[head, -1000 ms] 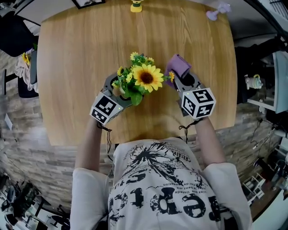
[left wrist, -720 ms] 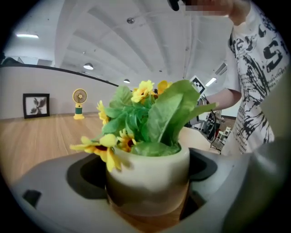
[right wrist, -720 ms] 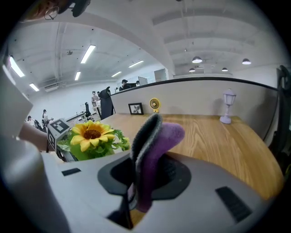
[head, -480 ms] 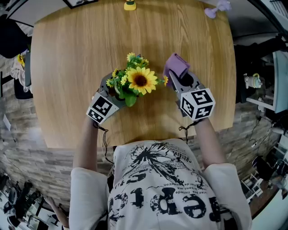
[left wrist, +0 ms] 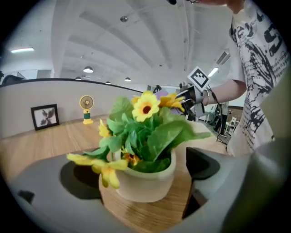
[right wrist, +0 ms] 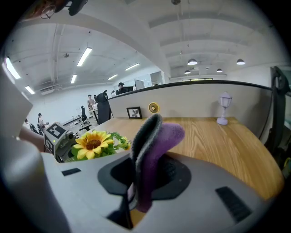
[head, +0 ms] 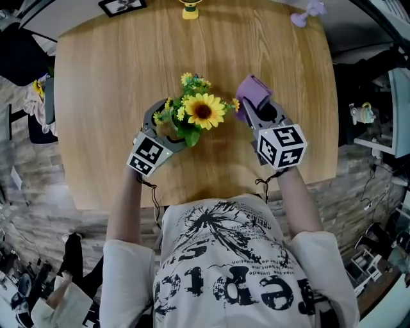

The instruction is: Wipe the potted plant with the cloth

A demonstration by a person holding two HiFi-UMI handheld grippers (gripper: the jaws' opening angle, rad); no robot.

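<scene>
From above, the potted plant (head: 197, 113) hides nearly all of its own pot under the sunflower and leaves. The cream pot (left wrist: 144, 181) only shows properly in the left gripper view. It stands on the table (head: 109, 77), a little nearer than the middle. It sits between the jaws of the left hand-held gripper (head: 166, 122), which have just been opening. Bare wood shows between the pot and the right-hand jaw. A drooping yellow bloom (left wrist: 102, 169) covers the other side, so contact there is hard to judge.

Just to the right of the flowers, the right hand-held gripper (head: 256, 112) is clamped on a folded purple cloth (head: 253, 93) with a grey edge. The cloth stands up out of the jaws, apart from the plant, and its lower end disappears down between them.

At the table's far edge a small picture frame (head: 122, 6) and a yellow ornament (head: 190, 9) are both cut off by the top of the head view. A little lilac lamp (head: 307, 12) stands to the far right.

The tabletop is pale wood with rounded corners, backed by a low curved partition (right wrist: 204, 96). Beyond it is an open office with strip lights (right wrist: 85, 56), and distant people at desks (right wrist: 120, 87) who are too small to make out. The floor (head: 38, 211) beneath looks like grey planks.
</scene>
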